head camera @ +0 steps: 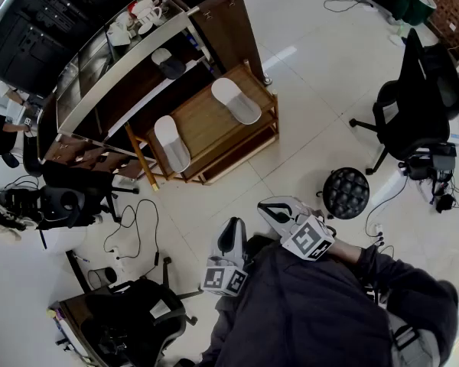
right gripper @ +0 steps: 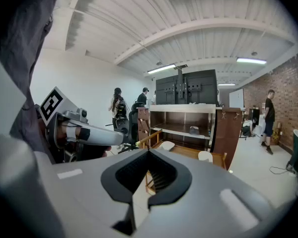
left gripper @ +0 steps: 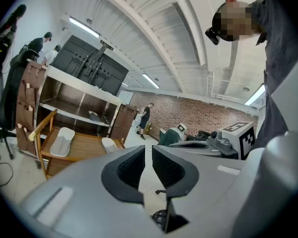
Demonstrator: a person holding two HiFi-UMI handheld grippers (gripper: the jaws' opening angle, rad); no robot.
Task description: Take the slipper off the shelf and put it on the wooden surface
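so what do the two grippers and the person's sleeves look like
Both the left gripper and right gripper are light grey plastic shells with black ribbed pads lining the jaws. Each carries a white cube printed with black square markers. The person wears a dark grey long-sleeved top.

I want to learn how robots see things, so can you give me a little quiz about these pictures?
1. True or false: two white slippers lie on the wooden stand.
2. The right gripper is: A) shut and empty; B) wide open; C) holding a slipper.
3. Where does the dark-toed slipper sit?

Key: 1 true; 2 A; 3 on the shelf, not yet taken off.
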